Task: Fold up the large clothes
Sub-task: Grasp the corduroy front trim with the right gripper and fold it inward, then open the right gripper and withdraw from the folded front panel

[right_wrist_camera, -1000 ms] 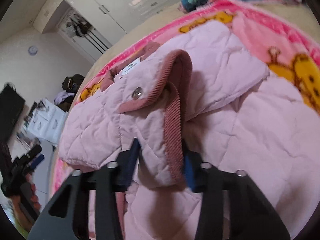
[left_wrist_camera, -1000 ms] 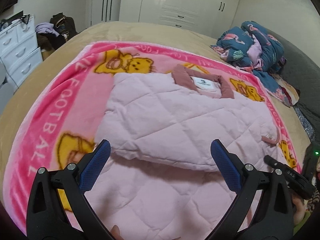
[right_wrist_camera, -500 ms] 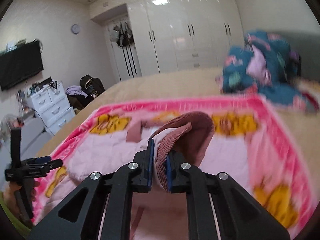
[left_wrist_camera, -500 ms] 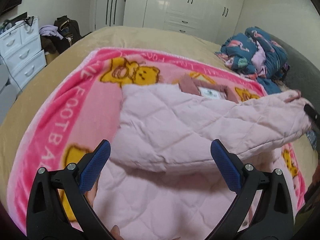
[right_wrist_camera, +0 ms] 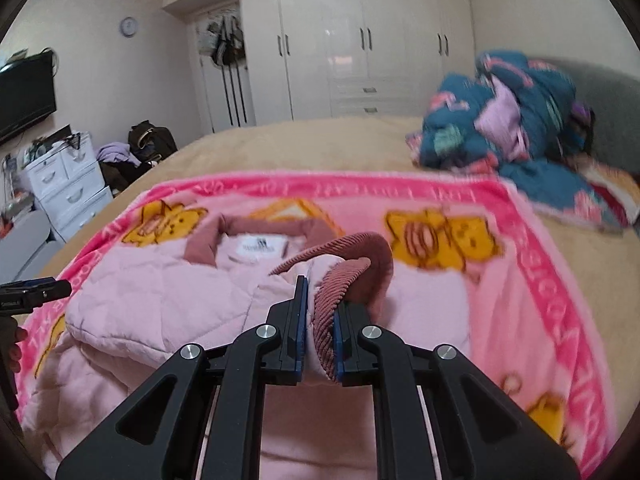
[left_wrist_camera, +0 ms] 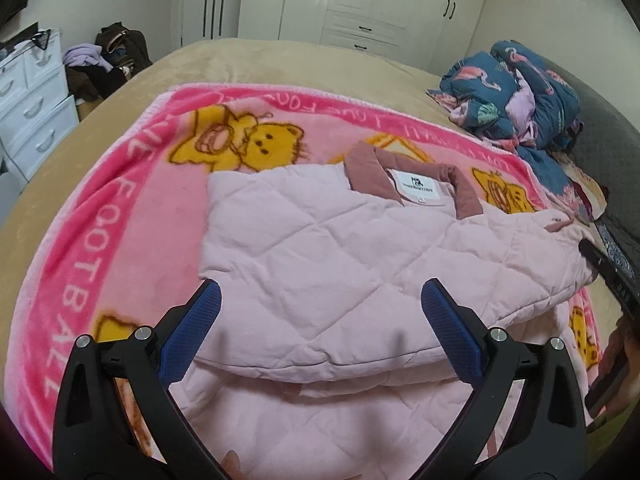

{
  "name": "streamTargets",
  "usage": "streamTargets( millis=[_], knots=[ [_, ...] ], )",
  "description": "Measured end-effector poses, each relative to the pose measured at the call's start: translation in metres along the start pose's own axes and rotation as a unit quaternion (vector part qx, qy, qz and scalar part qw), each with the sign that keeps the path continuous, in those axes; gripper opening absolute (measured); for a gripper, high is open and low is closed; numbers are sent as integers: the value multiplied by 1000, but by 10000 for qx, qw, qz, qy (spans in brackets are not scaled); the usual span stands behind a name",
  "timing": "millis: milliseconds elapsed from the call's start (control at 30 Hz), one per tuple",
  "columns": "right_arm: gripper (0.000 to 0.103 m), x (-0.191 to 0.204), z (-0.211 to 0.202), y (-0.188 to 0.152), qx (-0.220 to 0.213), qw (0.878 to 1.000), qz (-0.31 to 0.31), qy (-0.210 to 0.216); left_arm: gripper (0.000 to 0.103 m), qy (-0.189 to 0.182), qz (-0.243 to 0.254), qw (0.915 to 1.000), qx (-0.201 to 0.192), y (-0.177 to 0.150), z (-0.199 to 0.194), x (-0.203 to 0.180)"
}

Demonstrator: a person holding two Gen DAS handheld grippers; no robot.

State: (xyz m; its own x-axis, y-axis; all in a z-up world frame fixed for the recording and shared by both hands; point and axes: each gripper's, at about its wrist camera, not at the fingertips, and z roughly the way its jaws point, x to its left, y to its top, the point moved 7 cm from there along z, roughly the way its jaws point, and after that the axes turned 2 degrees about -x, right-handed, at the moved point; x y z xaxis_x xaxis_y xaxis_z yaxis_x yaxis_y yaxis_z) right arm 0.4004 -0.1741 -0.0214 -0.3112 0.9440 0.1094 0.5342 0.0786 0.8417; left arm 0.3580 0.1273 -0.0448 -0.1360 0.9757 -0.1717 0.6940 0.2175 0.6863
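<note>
A pale pink quilted jacket (left_wrist_camera: 328,264) with a dusty-rose collar (left_wrist_camera: 416,184) lies on a pink teddy-bear blanket (left_wrist_camera: 120,216) on the bed. My left gripper (left_wrist_camera: 320,312) hovers open over the folded part of the jacket, nothing between its blue pads. My right gripper (right_wrist_camera: 320,308) is shut on the jacket's rose corduroy sleeve cuff (right_wrist_camera: 344,280), holding it lifted above the jacket body (right_wrist_camera: 160,292). In the left wrist view the right gripper (left_wrist_camera: 608,276) shows at the right edge with the raised sleeve (left_wrist_camera: 536,256) stretched toward it.
A heap of blue flamingo-print bedding (left_wrist_camera: 516,96) lies at the far right of the bed. White drawers (left_wrist_camera: 28,112) and a pile of dark clothes (left_wrist_camera: 108,64) stand at the left. White wardrobes (right_wrist_camera: 360,40) line the back wall. A grey headboard (left_wrist_camera: 600,128) runs along the right.
My right gripper closed fully on the sleeve cuff, rolled upright and lifted it up and across. The sleeve now stretches out to the right. My left gripper shifted slightly and stayed open.
</note>
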Motion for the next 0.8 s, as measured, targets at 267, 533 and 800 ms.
streamTargets(
  millis=[267,533,800],
  knots=[
    [40,-18,0,-46,557,9968,548,-165,94,23,214,9997,135,-2,14,-17],
    [55,-3,-35,-41,90,9976,628,-281,94,-30,330,9981,519,-20,39,-26],
    [63,56,-19,-13,324,9993,-134,142,95,-90,380,9966,729,-46,63,-14]
  ],
)
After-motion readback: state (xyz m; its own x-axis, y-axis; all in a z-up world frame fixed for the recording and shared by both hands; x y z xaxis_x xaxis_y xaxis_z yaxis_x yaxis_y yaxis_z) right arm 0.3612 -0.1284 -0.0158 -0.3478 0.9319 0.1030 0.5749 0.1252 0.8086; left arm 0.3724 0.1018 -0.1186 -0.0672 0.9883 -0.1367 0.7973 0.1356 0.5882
